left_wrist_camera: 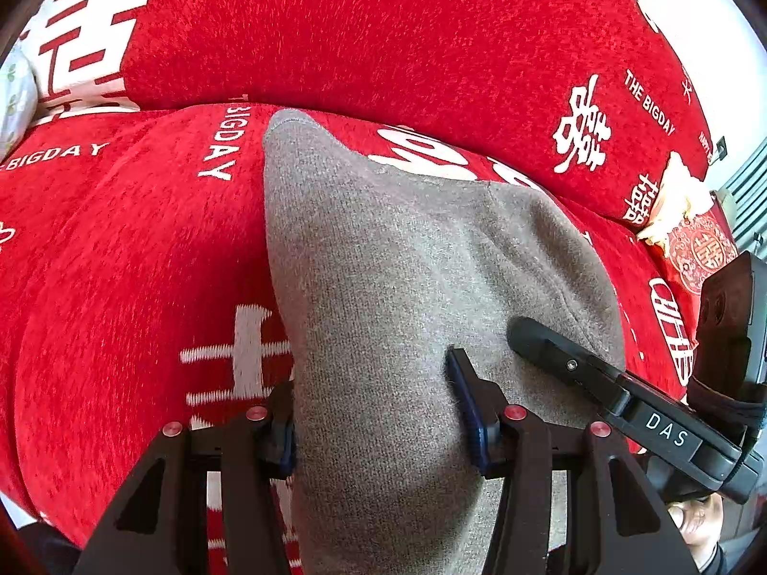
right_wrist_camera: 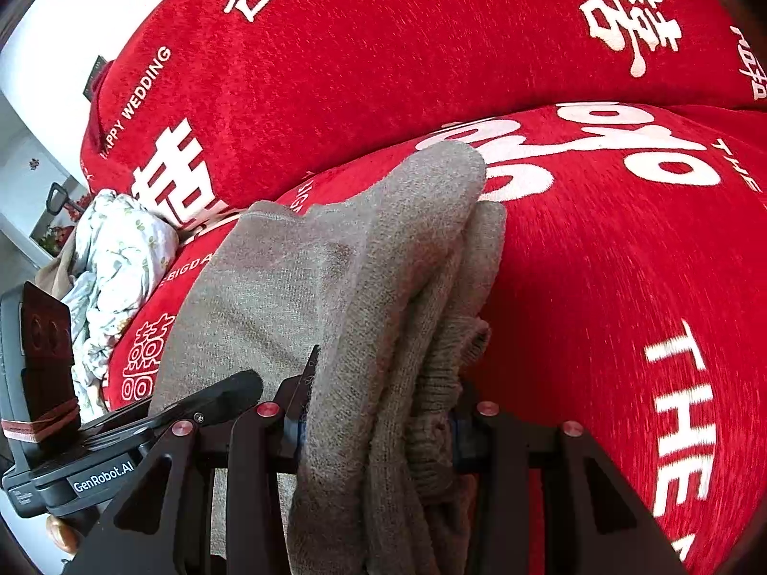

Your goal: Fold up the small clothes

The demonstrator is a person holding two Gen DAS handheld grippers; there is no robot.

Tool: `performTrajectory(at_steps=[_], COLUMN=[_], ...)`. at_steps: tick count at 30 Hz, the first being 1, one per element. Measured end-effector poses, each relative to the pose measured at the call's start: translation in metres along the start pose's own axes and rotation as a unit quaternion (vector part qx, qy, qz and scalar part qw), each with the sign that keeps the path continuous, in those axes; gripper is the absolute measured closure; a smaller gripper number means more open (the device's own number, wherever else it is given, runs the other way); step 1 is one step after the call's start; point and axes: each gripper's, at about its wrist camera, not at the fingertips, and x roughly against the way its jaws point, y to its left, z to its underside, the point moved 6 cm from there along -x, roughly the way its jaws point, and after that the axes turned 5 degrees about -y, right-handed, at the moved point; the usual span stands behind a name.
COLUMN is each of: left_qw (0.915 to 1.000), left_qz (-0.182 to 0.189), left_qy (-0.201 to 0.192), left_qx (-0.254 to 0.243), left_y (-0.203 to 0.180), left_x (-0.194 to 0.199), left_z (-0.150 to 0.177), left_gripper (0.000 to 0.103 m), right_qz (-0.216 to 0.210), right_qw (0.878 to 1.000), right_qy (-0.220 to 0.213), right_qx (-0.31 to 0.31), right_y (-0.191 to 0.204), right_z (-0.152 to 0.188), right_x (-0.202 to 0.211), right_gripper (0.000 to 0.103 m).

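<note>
both of my tools pinch the grey knit garment (left_wrist_camera: pixel 393 287), the left tool (left_wrist_camera: pixel 383 412) on one flat layer and the right tool (right_wrist_camera: pixel 378 412) on a bunched fold, over the red sofa cover (left_wrist_camera: pixel 144 263).

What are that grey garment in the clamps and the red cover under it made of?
The grey garment looks like a soft, matte wool-type knit: fine loops and a ribbed edge show, with fuzzy fibres along its outline. The red cover seems to be a chenille or similar short-pile weave, with streaky tufts catching the light and white lettering woven in. The exact fibre cannot be told by sight.
</note>
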Motion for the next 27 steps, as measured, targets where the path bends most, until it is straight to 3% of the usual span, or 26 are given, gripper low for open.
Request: performTrajectory(at_steps=[27], left_qw=[0.9994], left_qz=[-0.012], left_qy=[-0.013], left_qx=[-0.030], left_y=[-0.010], left_x=[0.016], left_z=[0.048], left_gripper=[0.050], right_qz=[-0.003], right_qw=[1.000], right_qy=[-0.010], right_qx=[-0.004], right_y=[-0.004], right_z=[0.044], right_x=[0.020], right_gripper=[0.060])
